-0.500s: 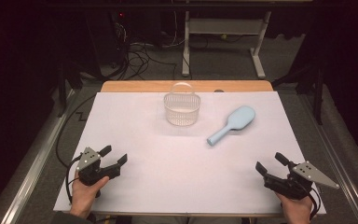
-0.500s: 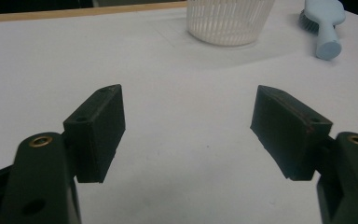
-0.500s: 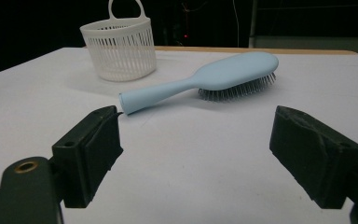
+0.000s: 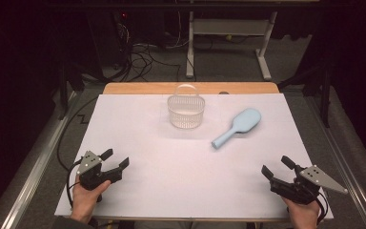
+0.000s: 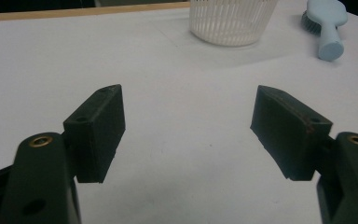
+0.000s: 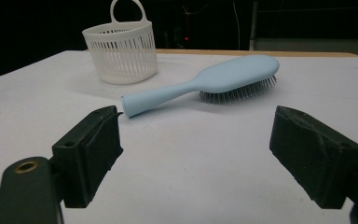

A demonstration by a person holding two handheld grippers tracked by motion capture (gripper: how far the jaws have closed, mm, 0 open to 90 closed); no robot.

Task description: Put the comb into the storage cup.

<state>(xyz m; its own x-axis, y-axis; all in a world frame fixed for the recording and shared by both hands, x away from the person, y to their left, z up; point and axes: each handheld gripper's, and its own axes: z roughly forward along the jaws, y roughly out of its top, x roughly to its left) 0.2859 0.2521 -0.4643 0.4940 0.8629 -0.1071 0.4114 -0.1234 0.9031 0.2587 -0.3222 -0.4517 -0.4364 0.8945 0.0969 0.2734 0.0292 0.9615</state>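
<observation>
At the near edge of the table (image 4: 138, 124) I hold left gripper (image 4: 115, 160) and right gripper (image 4: 277, 166) spread, empty; the hairbrush (image 4: 238, 125) lies untouched beside the basket (image 4: 186, 112), so nothing's begun.

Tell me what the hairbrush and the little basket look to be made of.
Hairbrush: pale blue plastic by the look, with a smooth matte back and handle moulded in one piece; the bristles underneath are dark and thin, their material unclear. Basket: white plastic, probably rigid, going by its thin moulded vertical slats and hoop handle.
</observation>
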